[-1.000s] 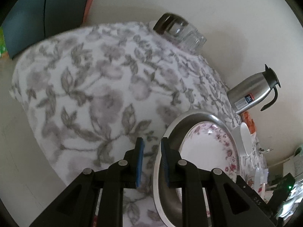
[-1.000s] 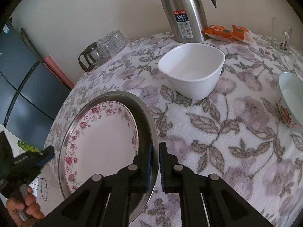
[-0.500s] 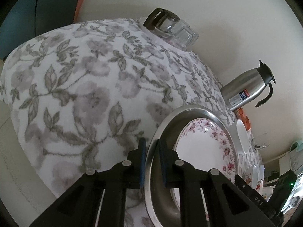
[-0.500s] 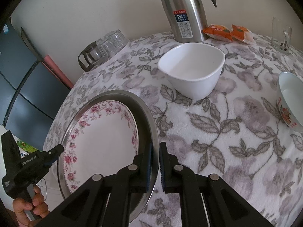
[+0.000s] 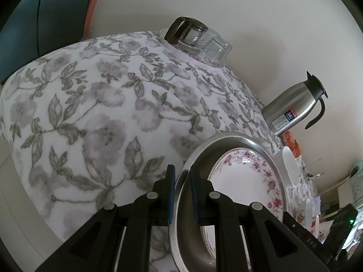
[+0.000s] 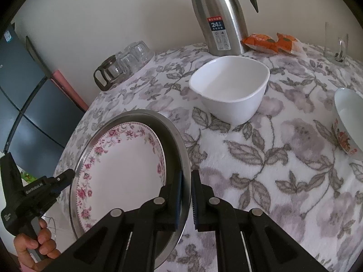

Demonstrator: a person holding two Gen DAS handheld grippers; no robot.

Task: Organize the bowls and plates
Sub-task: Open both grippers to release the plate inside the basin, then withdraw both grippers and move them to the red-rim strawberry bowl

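The left gripper (image 5: pixel 181 181) has just been closing, and its blue pads (image 5: pixel 170 190) now sit on either side of the rim of the round stainless-steel tray (image 5: pixel 229 137) with the metal between them — a second ago that rim lay off to the right of the fingers, outside the gap. From the left wrist view the pads look pressed onto the rim, though the fisheye edge makes the exact contact hard to confirm. The right gripper (image 6: pixel 186 192) is clamped on the opposite side of the same tray and has not shifted.

So the tray is now held at 2 points, 1 per hand, at the near-left part of the table with the grey floral cloth (image 6: pixel 261 158). Inside it lies the white plate with a pink floral border (image 6: pixel 127 170), flat and roughly centred. In the right wrist view the person's hand (image 6: pixel 37 244) is seen gripping the left tool's handle.

With both sides secured, the tray seems ready to be lifted or slid as a unit — plate and all. The white rounded-square bowl (image 6: pixel 229 90) and the white bowl with a red flower pattern (image 6: pixel 347 122) stand apart on the cloth, not yet gathered.
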